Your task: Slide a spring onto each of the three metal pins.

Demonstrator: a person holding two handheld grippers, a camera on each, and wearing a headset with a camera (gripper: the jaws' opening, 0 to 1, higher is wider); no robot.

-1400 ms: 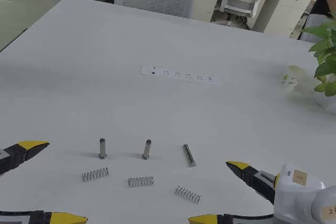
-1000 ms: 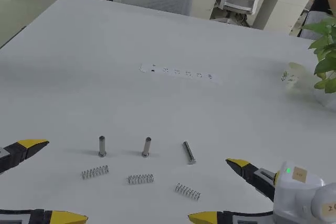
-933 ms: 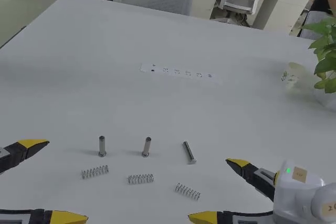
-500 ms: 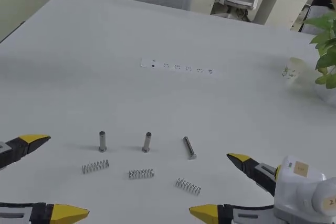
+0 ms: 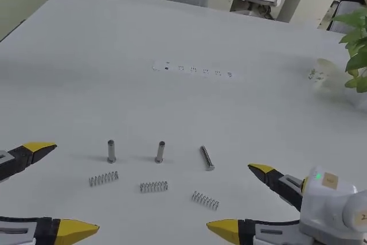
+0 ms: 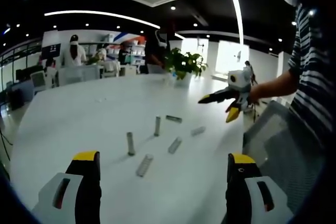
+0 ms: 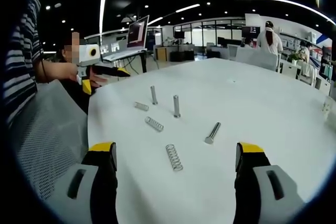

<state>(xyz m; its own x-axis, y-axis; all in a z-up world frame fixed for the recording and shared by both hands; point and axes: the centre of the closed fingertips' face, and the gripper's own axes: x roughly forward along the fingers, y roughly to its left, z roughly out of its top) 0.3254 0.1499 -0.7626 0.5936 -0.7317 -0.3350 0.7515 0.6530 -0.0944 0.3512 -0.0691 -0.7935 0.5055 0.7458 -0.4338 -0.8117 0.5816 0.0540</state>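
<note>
Left spring [image 5: 104,178], middle spring [image 5: 153,186] and right spring [image 5: 205,200] lie flat in a row on the white table [image 5: 172,32], each just in front of a pin, none touching. Left pin [image 5: 111,151] and middle pin [image 5: 160,151] stand upright; right pin [image 5: 206,158] lies on its side. Left gripper [image 5: 76,187] and right gripper [image 5: 228,195] flank the row, jaws spread wide, holding nothing. Power strip [image 5: 192,70] sits farther back, with a potted plant [image 5: 356,50] at the far right.

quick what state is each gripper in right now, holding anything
Left yellow-tipped black gripper: open, jaws wide apart, empty.
Right yellow-tipped black gripper: open, jaws wide apart, empty.
</note>
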